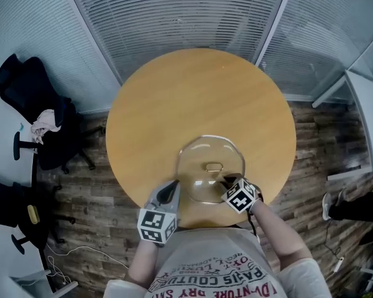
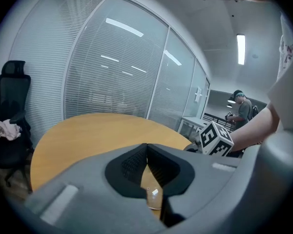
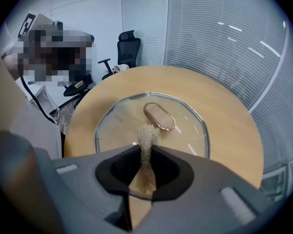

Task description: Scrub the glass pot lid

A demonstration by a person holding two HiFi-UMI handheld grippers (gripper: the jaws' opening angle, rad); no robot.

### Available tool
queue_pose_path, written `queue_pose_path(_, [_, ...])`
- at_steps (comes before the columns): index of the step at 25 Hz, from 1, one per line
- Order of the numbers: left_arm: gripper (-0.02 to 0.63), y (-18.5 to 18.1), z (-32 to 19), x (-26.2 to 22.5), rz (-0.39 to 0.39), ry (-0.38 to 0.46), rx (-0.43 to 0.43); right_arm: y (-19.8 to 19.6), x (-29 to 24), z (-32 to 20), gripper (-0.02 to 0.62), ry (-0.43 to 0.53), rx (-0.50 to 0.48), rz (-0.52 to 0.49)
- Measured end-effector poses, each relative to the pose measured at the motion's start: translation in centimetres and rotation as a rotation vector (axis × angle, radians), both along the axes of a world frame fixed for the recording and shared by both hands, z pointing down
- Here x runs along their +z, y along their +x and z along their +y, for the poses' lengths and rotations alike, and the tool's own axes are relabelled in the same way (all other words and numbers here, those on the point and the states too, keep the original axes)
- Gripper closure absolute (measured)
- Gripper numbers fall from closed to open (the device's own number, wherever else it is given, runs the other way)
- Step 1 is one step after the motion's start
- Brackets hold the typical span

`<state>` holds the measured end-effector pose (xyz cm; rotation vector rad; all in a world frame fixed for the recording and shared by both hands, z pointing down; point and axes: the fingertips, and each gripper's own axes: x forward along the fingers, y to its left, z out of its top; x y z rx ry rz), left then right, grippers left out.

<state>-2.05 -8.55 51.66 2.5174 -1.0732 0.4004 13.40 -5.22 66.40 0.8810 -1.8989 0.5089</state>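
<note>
Right gripper (image 3: 146, 149) clamped on scrubber (image 3: 147, 134); left gripper (image 2: 146, 148) clenched shut at lid's (image 1: 202, 157) 7 o'clock rim. Best: press lightly, circle outward from knob (image 3: 159, 116).

Glass pot lid (image 1: 199, 157): flat, oval handle (image 1: 214, 166) up, at the table's (image 1: 174, 92) edge nearest me. Tan fibre scrubber (image 3: 147, 135) just beside handle.

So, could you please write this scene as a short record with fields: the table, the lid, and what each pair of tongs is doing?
surface: round wooden table
lid: clear glass pot lid, lying flat near the table's front edge, oval copper-coloured handle facing up
right gripper: tongs shut on tan fibrous scrubber, tuft over the glass beside the handle
left gripper: tongs together at the lid's near-left rim; whether they grip it is unclear
</note>
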Motion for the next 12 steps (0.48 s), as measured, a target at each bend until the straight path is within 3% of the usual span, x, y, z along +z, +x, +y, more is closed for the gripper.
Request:
queue_pose_path(7, [0.598, 5.1, -1.1, 0.3, -0.007, -0.015, -0.081, 7.6, -0.2, -2.8, 0.531, 0.012, -0.064, 0.027])
queue_pose_path(12, [0.598, 7.5, -1.4, 0.5, -0.029, -0.028, -0.141, 9.2, 0.4, -6.6, 0.531, 0.038, -0.185, 0.027])
